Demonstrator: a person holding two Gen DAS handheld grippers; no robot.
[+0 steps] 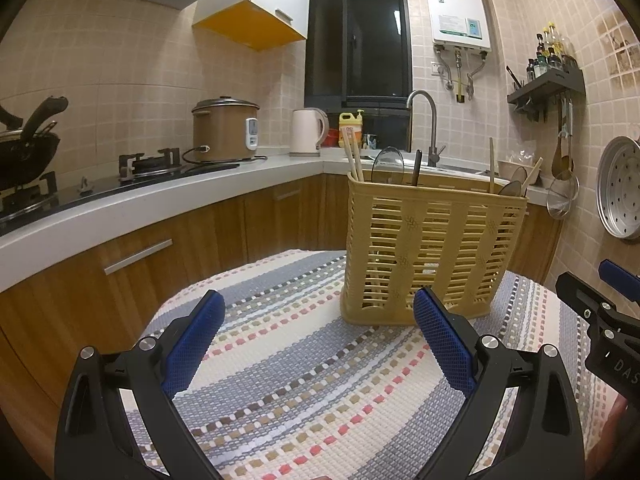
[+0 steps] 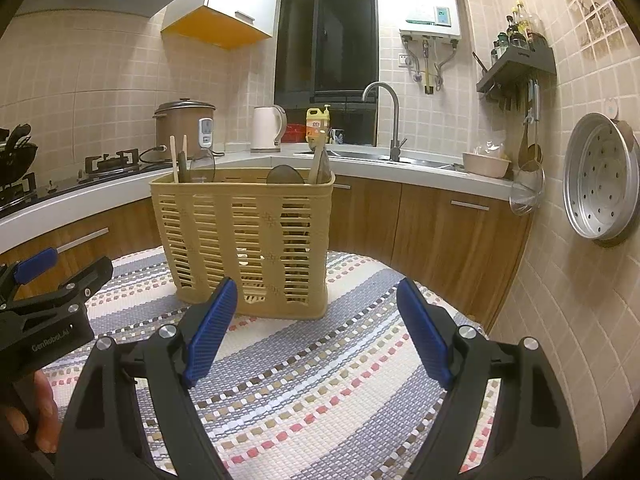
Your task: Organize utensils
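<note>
Hovering side by side over the woven mat point(image 1: 304, 364), the left claw point(image 1: 316, 332) and the right claw point(image 2: 316, 320) both stand spread wide with nothing between their blue pads; neither touches anything. Just ahead of them the tan slatted utensil basket point(image 2: 244, 240) stands upright on the mat-covered worktop, right of centre in the left view and left of centre in the right view, so it sits roughly between the two claws' lines of reach. Already sorted into it are wooden chopsticks point(image 1: 354, 160) at one end, a dark-handled utensil point(image 1: 417, 168) and clear-bowled ladles point(image 1: 387, 165) in the middle, and a wooden spatula point(image 2: 318, 160) at the other end; handles or bowls poke above the rim, presumably so each can be picked out easily. No loose utensil lies on the mat in either view; judging by that, the sorting looks largely done, and the empty, parted claws suggest a pause or a finish.
</note>
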